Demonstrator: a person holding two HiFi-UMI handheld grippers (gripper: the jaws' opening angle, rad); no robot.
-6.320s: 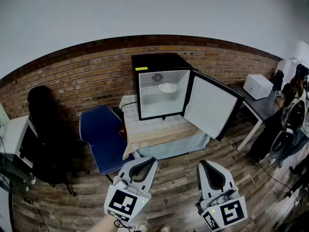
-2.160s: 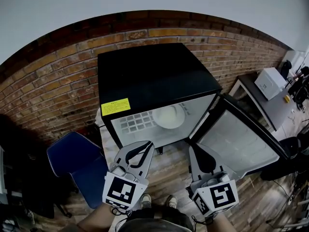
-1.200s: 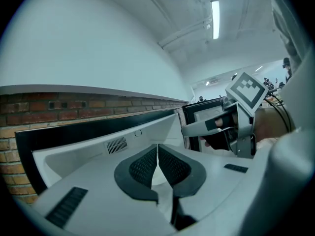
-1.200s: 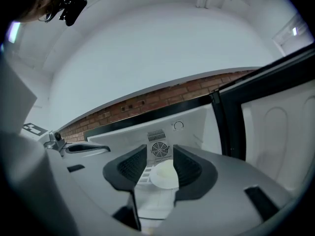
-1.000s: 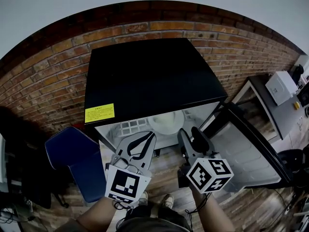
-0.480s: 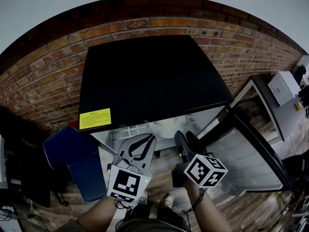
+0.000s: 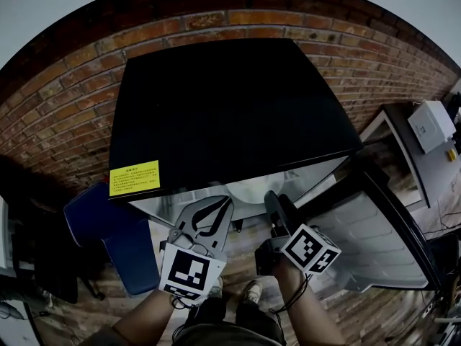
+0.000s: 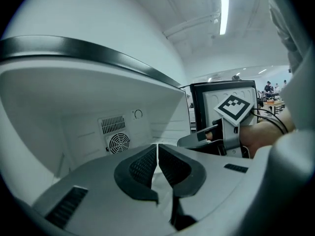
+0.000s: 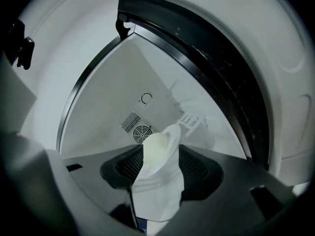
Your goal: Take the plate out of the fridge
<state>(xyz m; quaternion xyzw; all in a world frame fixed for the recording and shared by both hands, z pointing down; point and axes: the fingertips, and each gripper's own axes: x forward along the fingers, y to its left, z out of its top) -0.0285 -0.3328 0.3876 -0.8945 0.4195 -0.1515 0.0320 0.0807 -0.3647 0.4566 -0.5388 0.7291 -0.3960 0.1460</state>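
The black fridge (image 7: 230,107) stands open right below me, and its top hides most of the inside. Only a sliver of the white plate (image 7: 243,189) shows under the top's front edge. In the right gripper view the plate (image 9: 158,147) lies on the shelf ahead, seen through the gap of my right gripper (image 9: 157,176). That gripper's jaws have just been opening, and the pads do not touch the plate. Rolled onto its side, my right gripper (image 7: 276,206) is at the fridge mouth. My left gripper (image 7: 216,209) is beside it, shut and empty (image 8: 157,157).
The fridge door (image 7: 382,222) hangs open to the right of my right hand. A fan grille (image 8: 118,142) sits on the back wall inside. A blue chair (image 7: 115,229) stands left of the fridge. A white box (image 7: 432,121) rests on a side table.
Both grippers have sunk toward the fridge opening. The right one has rolled onto its side. The fridge top now covers more of the plate in the head view.
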